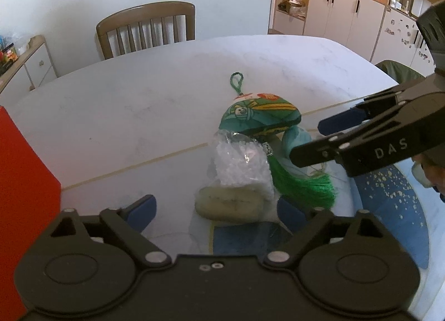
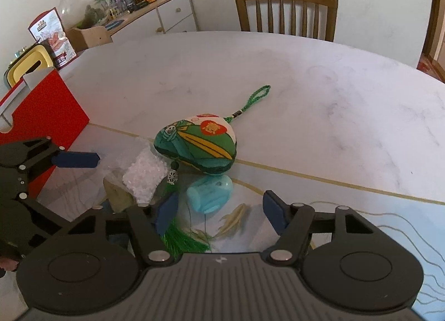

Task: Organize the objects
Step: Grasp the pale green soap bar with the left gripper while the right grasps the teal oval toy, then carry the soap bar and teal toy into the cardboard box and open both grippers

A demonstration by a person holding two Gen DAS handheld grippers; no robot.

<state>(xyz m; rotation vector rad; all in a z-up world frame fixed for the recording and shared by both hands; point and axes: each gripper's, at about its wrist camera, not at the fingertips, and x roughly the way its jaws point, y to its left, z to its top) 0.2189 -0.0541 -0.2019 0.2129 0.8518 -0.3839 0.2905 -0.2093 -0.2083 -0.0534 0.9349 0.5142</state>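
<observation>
Four items lie clustered on the white table: one green tasselled sachet, one bag of white crystals, one pale blue container, one beige pouch. Left gripper and right gripper hover spread and empty, apparently choosing. One red box stands nearby.
</observation>
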